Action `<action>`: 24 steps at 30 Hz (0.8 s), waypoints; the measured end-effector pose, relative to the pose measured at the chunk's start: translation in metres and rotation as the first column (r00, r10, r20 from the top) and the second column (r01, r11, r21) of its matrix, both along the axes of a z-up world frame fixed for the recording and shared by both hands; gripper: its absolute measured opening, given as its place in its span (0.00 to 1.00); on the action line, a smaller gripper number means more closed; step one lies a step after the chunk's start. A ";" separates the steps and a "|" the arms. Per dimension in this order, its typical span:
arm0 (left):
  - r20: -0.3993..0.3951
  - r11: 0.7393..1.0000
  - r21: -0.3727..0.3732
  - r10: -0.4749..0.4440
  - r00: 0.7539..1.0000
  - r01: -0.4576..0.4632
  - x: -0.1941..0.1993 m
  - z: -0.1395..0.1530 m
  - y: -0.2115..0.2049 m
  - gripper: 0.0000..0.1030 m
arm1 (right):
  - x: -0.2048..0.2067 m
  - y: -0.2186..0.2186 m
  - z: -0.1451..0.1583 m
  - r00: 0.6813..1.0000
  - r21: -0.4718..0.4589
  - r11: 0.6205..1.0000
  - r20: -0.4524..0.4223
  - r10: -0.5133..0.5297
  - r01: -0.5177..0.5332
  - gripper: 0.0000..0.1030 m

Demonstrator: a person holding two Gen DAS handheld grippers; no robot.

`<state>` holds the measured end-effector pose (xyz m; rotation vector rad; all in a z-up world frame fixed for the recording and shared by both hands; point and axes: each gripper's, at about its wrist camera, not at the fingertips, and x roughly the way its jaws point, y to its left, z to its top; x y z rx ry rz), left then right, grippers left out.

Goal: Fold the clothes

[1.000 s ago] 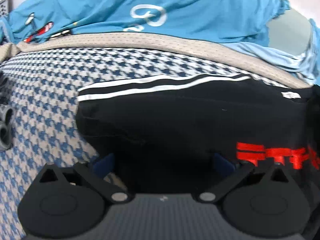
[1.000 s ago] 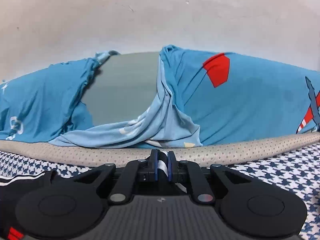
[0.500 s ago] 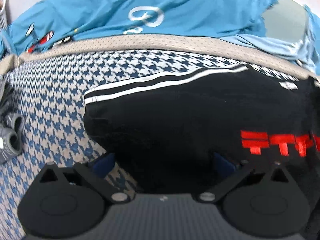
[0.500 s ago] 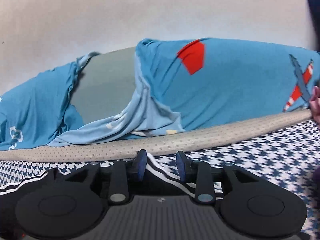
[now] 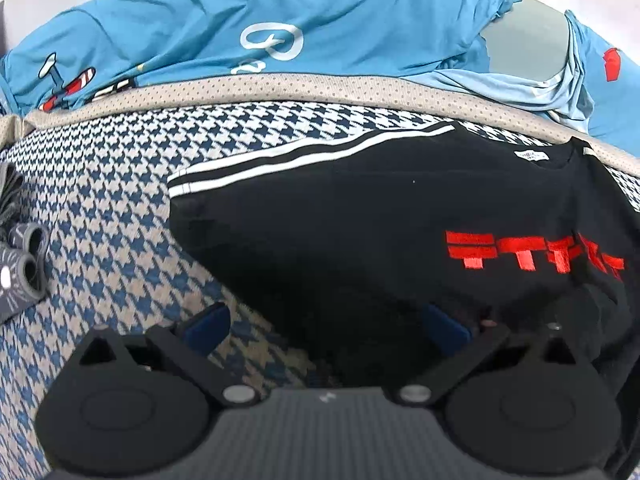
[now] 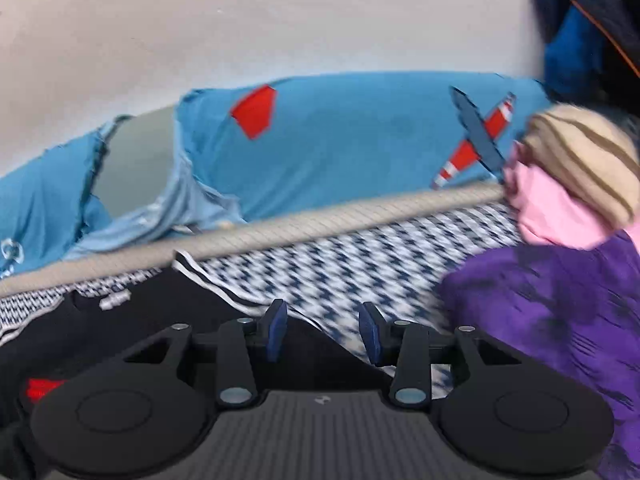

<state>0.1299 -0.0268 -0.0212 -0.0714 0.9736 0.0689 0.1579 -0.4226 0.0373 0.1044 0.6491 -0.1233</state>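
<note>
A wide houndstooth bedcover [image 5: 120, 208] in blue and white fills the middle and lower left of the left wrist view, edged along its far side by a beige dotted band [image 5: 320, 88]. Behind that band, across the top of the frame, lies a blue sheet [image 5: 340, 12] printed with planes and white letters, pulled back at upper right to bare a grey patch [image 5: 528, 40].

The black T-shirt [image 5: 340, 232] is spread flat on the bedcover, taking up the centre and right of the left view. Two white stripes [image 5: 300, 156] run along its upper edge, red lettering [image 5: 532, 254] sits at right, and a small white neck label [image 5: 532, 155] shows at upper right. In the right wrist view the same shirt lies at lower left, its striped edge running down toward the middle of the frame.

At the right edge of the right view sits a pile of clothes: a purple garment [image 6: 560, 312] below, a pink one [image 6: 548, 216] above it, and a tan striped piece [image 6: 584, 152] on top. This view is motion-blurred.

The left gripper [image 5: 324, 324] at the bottom centre has its blue-tipped tongs spread wide, one over the bedcover and one over the shirt's lower edge, pinching nothing. The right gripper [image 6: 323, 330] also has its tongs parted and empty, straddling the shirt's striped edge.

At the far left edge of the left view lie grey socks [image 5: 20, 268].
</note>
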 end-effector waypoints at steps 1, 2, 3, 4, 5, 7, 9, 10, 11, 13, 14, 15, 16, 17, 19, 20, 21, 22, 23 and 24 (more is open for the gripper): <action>-0.002 1.000 -0.009 -0.001 1.000 0.001 -0.002 0.000 0.001 1.00 | -0.003 -0.005 -0.001 1.000 -0.001 1.000 -0.008 -0.006 0.006 0.38; -0.003 1.000 -0.017 -0.003 1.000 0.003 -0.004 0.000 0.002 1.00 | -0.006 -0.010 -0.002 1.000 -0.002 1.000 -0.017 -0.012 0.012 0.38; -0.003 1.000 -0.022 -0.005 1.000 0.005 -0.006 0.000 0.003 1.00 | -0.008 -0.014 -0.004 1.000 0.005 1.000 -0.028 -0.007 0.007 0.38; -0.003 1.000 -0.022 -0.007 1.000 0.007 -0.008 0.000 0.003 1.00 | -0.009 -0.018 -0.007 0.999 0.017 1.000 -0.042 -0.002 0.002 0.38; -0.003 1.000 -0.021 -0.010 1.000 0.010 -0.009 0.000 0.003 1.00 | -0.010 -0.021 -0.010 0.998 0.029 1.000 -0.057 0.003 -0.002 0.38; -0.004 1.000 -0.018 -0.013 1.000 0.013 -0.012 0.000 0.003 1.00 | -0.011 -0.026 -0.017 0.997 0.067 0.998 -0.075 0.012 -0.007 0.39; -0.008 1.000 -0.021 -0.014 1.000 0.014 -0.013 0.000 0.003 1.00 | -0.009 -0.026 -0.024 0.996 0.087 0.996 -0.085 0.023 -0.016 0.41; -0.010 1.000 -0.023 -0.015 1.000 0.015 -0.013 0.000 0.003 1.00 | -0.007 -0.025 -0.026 0.996 0.083 0.996 -0.086 0.025 -0.018 0.45; -0.012 1.000 -0.024 -0.016 1.000 0.015 -0.014 -0.001 0.003 1.00 | -0.006 -0.023 -0.029 0.996 0.079 0.997 -0.086 0.027 -0.020 0.47; -0.016 1.000 -0.026 -0.017 1.000 0.016 -0.013 -0.001 0.003 1.00 | -0.003 -0.019 -0.033 0.996 0.071 0.997 -0.086 0.031 -0.025 0.49; -0.019 1.000 -0.026 -0.017 1.000 0.016 -0.013 -0.002 0.002 1.00 | -0.002 -0.018 -0.036 0.996 0.067 0.997 -0.086 0.033 -0.027 0.49; -0.022 1.000 -0.026 -0.017 1.000 0.016 -0.012 -0.002 0.002 1.00 | -0.001 -0.016 -0.038 0.996 0.063 0.998 -0.086 0.035 -0.029 0.49; -0.025 0.999 -0.028 -0.017 1.000 0.017 -0.012 -0.003 0.001 1.00 | 0.001 -0.014 -0.041 0.995 0.062 0.998 -0.090 0.037 -0.031 0.49; -0.027 0.999 -0.030 -0.018 0.999 0.017 -0.011 -0.003 0.001 1.00 | 0.002 -0.012 -0.043 0.995 0.064 0.997 -0.094 0.043 -0.037 0.48; -0.030 0.999 -0.034 -0.022 0.999 0.021 -0.011 -0.003 0.000 1.00 | 0.004 -0.007 -0.046 0.995 0.031 0.999 -0.095 0.037 -0.034 0.38; -0.031 0.999 -0.034 -0.024 0.999 0.022 -0.011 -0.003 -0.001 1.00 | 0.004 -0.005 -0.047 0.995 0.012 0.999 -0.095 0.033 -0.032 0.35; -0.032 0.999 -0.032 -0.026 0.999 0.025 -0.012 -0.004 -0.002 1.00 | 0.005 -0.004 -0.048 0.995 -0.001 1.000 -0.093 0.027 -0.027 0.29; -0.034 0.999 -0.030 -0.030 0.999 0.029 -0.012 -0.004 -0.002 1.00 | 0.005 -0.005 -0.046 0.997 -0.002 1.000 -0.077 0.015 -0.015 0.22; -0.036 0.999 -0.029 -0.034 0.999 0.033 -0.012 -0.004 -0.003 1.00 | 0.004 -0.006 -0.043 0.998 -0.001 1.000 -0.059 0.001 -0.001 0.17; -0.039 0.999 -0.029 -0.037 0.999 0.036 -0.012 -0.004 -0.004 1.00 | 0.003 -0.007 -0.040 0.999 0.000 1.000 -0.041 -0.013 0.013 0.16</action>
